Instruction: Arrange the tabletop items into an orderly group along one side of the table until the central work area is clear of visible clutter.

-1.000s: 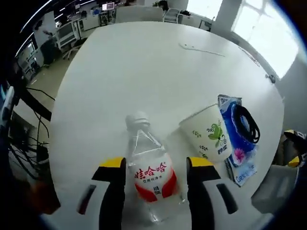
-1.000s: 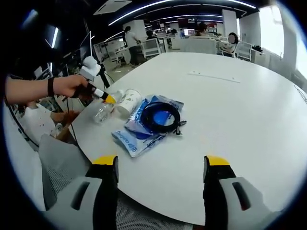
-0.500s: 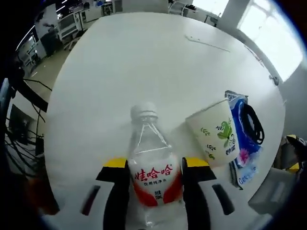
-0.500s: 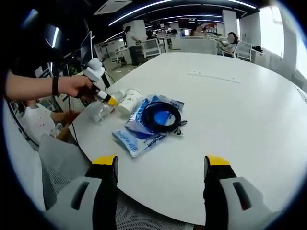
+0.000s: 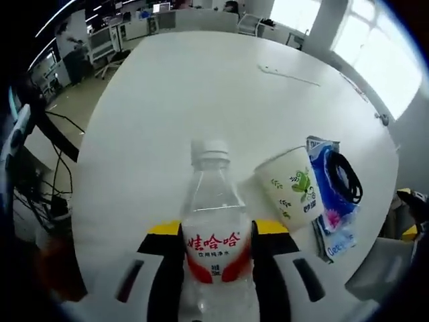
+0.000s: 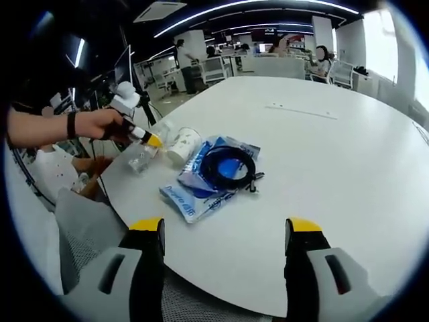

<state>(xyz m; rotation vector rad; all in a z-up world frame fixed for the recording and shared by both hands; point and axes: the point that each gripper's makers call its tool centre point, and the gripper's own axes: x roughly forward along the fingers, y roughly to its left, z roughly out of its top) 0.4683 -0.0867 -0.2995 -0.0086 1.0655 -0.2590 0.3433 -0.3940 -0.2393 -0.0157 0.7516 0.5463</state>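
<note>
Water bottle (image 5: 215,245) sits between the left gripper (image 5: 216,238) jaws, which press its labelled sides, near the edge of the white surface (image 5: 201,87). Paper cup (image 5: 289,190) lies tipped just beside the bottle; beyond the cup, a blue packet (image 5: 333,201) carries a coiled black cable (image 5: 347,174). Right gripper (image 6: 222,231) jaws stand wide apart, holding nothing, well away from the bottle.

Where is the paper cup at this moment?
In the left gripper view, the paper cup lies on its side, between the water bottle and the blue packet.
</note>
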